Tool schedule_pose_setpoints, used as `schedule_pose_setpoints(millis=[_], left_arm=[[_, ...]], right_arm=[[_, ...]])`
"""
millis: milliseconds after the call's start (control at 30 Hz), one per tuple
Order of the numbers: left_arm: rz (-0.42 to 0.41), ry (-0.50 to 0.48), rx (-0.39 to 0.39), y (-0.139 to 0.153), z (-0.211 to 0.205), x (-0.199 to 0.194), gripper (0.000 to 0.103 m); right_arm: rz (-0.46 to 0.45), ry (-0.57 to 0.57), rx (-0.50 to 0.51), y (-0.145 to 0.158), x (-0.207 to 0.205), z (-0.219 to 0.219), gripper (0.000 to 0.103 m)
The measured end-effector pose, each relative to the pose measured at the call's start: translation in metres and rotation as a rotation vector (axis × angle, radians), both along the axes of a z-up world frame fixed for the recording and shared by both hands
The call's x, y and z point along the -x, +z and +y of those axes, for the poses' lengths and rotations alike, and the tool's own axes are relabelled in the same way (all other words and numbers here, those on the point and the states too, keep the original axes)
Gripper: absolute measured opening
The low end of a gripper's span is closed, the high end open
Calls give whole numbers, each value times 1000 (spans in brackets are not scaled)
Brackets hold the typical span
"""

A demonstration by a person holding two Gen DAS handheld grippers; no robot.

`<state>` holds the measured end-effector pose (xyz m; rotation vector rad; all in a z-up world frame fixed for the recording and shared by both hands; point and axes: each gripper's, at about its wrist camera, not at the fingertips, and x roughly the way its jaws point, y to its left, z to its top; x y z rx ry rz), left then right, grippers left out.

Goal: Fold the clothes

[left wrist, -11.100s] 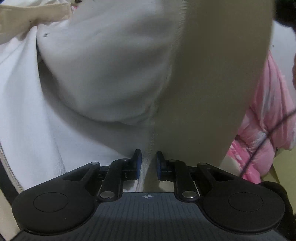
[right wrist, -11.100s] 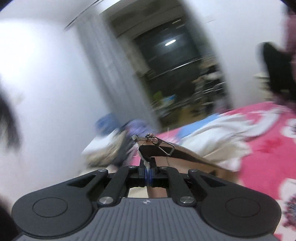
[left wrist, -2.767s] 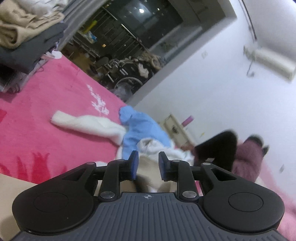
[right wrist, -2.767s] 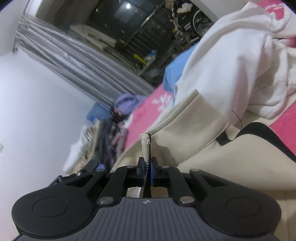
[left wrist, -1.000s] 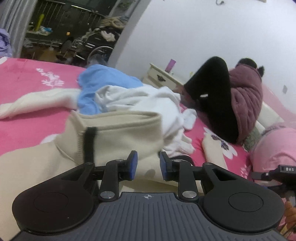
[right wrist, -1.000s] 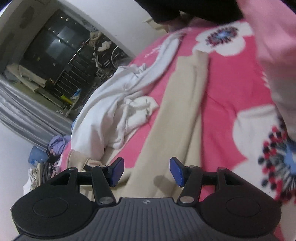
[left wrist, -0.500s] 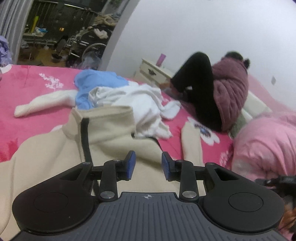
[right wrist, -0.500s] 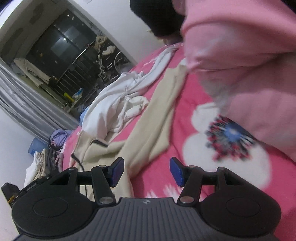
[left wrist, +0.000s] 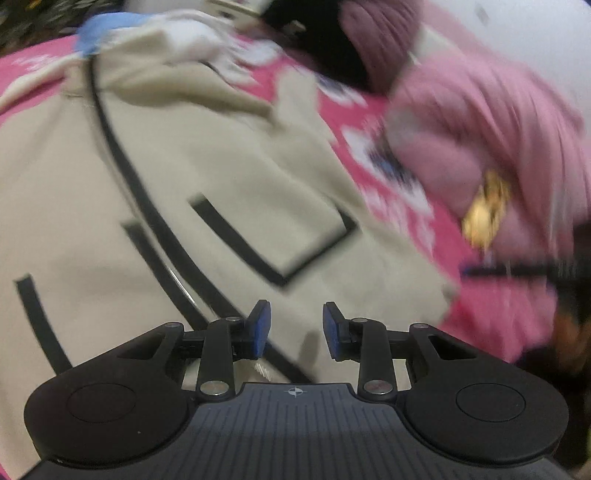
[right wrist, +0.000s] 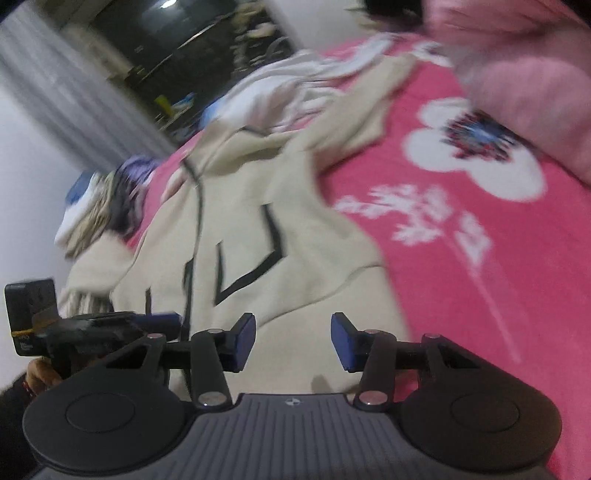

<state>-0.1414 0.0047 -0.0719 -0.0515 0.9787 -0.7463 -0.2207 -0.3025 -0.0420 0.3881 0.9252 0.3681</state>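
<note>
A cream zip jacket with black trim (left wrist: 155, 173) lies spread front-up on the pink flowered blanket (right wrist: 480, 266). It also shows in the right wrist view (right wrist: 295, 236). My left gripper (left wrist: 295, 328) is open and empty, just above the jacket's lower hem near the zip. My right gripper (right wrist: 293, 341) is open and empty above the jacket's right lower edge. The left gripper's body (right wrist: 110, 325) shows at the left of the right wrist view. Both views are blurred by motion.
A white garment and a blue one (right wrist: 266, 92) lie bunched beyond the jacket's collar. A pile of clothes (right wrist: 107, 199) sits at the far left. A pink quilt (left wrist: 498, 122) bulges on the right, with a person in a maroon jacket (left wrist: 373, 33) behind it.
Both grippers have dropped low towards the jacket's lower hem. The left view now looks down on the jacket front. Both stay open and empty.
</note>
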Motion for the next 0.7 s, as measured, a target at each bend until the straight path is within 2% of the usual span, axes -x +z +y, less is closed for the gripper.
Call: schedule_pose_setpoints(millis=[100, 167, 233, 333, 467, 567, 700], left_arm=[[-37, -99, -70, -16, -11, 19, 31], [-40, -123, -90, -21, -10, 26, 31], [-25, -140, -77, -17, -1, 28, 31], [-36, -212, -94, -8, 13, 37, 31], [-88, -402, -221, -16, 6, 64, 31], [-125, -494, -284, -25, -6, 80, 31], [-193, -564, -359, -37, -18, 94, 31]], right_arm=[[-58, 96, 83, -6, 4, 35, 49], [2, 138, 199, -30, 3, 52, 47], [71, 163, 322, -55, 3, 65, 42], [-28, 220, 341, -38, 20, 73, 43], [-162, 405, 324, -19, 44, 99, 43], [-202, 560, 386, -25, 59, 127, 43], [-244, 682, 458, -33, 76, 152, 47]])
